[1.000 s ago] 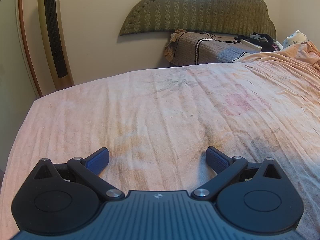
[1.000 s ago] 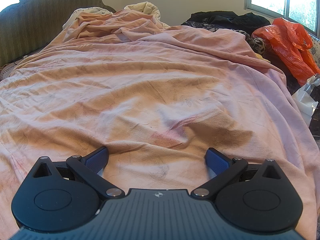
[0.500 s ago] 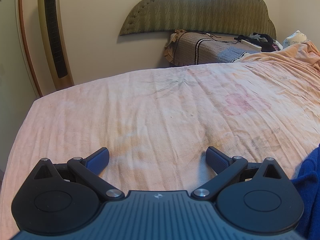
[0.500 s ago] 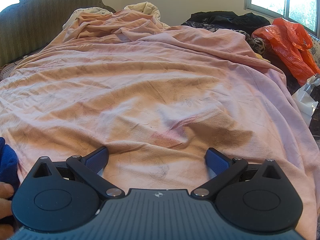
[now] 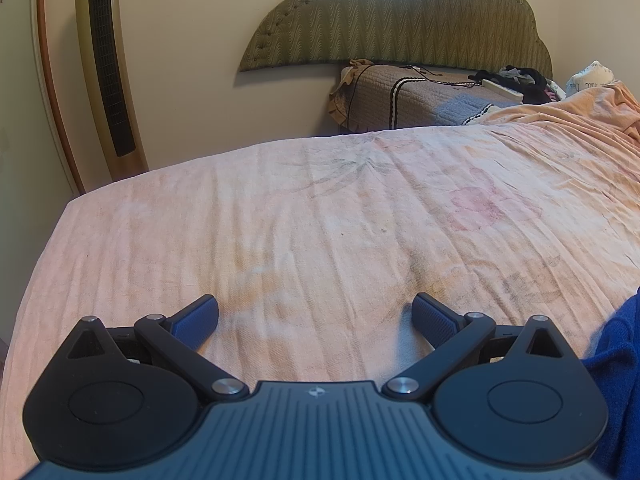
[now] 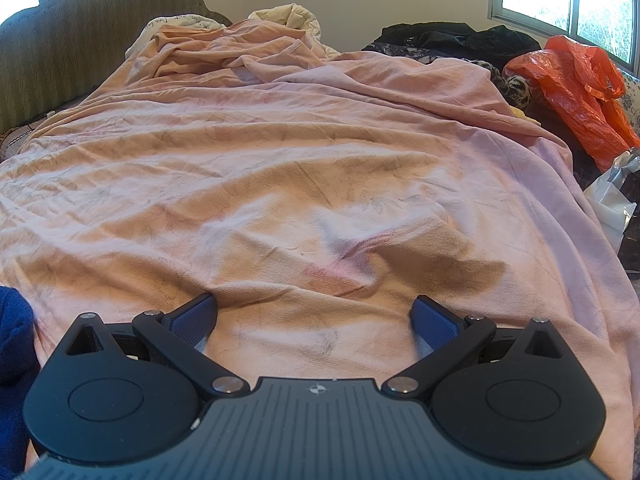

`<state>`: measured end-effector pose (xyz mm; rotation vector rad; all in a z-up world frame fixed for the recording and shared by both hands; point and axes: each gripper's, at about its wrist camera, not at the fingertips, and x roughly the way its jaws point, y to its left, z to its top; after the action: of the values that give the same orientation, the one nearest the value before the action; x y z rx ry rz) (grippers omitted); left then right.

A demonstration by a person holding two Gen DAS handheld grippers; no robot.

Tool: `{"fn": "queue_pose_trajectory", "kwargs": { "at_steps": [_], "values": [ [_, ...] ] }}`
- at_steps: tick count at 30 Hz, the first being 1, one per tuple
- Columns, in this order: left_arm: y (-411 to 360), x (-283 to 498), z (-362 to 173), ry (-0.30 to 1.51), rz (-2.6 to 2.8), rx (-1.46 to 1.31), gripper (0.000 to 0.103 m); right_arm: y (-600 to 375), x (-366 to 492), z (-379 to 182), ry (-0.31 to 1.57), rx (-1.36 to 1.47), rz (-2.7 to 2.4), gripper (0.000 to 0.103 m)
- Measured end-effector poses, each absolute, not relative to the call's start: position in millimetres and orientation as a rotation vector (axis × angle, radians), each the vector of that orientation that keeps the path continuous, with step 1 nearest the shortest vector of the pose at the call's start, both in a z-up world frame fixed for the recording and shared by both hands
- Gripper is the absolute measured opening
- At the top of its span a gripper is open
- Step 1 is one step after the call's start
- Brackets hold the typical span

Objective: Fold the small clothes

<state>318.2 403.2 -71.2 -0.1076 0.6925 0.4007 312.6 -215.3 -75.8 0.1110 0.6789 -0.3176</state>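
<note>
A dark blue garment point(image 5: 618, 384) lies at the lower right edge of the left wrist view, beside my left gripper point(image 5: 315, 316). The same blue garment point(image 6: 14, 344) shows at the lower left edge of the right wrist view, left of my right gripper point(image 6: 315, 314). Only an edge of it is visible in each view. Both grippers stand open low over the pink bed sheet point(image 5: 320, 220), with nothing between their blue-padded fingers. Neither gripper touches the garment.
A green headboard point(image 5: 400, 16) and a tall gold fan point(image 5: 106, 68) stand against the wall, with a quilted brown cover point(image 5: 404, 96) below. In the right wrist view a rumpled pink sheet point(image 6: 280, 140) covers the bed; an orange plastic bag point(image 6: 576, 92) and dark clothes point(image 6: 452, 40) lie at the right.
The blue garment has come into view between the two grippers and spread further in. A hand seen at the right wrist view's lower left half a second ago is gone. Both grippers stay still.
</note>
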Motion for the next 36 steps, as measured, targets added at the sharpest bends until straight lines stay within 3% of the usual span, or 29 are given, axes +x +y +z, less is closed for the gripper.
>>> {"fn": "queue_pose_trajectory", "kwargs": {
  "at_steps": [36],
  "values": [
    [403.0,318.3,-70.4,0.693,0.4,-0.107,0.103,-215.5,312.1,-75.4,0.679,0.11,-0.318,0.103]
  ]
}}
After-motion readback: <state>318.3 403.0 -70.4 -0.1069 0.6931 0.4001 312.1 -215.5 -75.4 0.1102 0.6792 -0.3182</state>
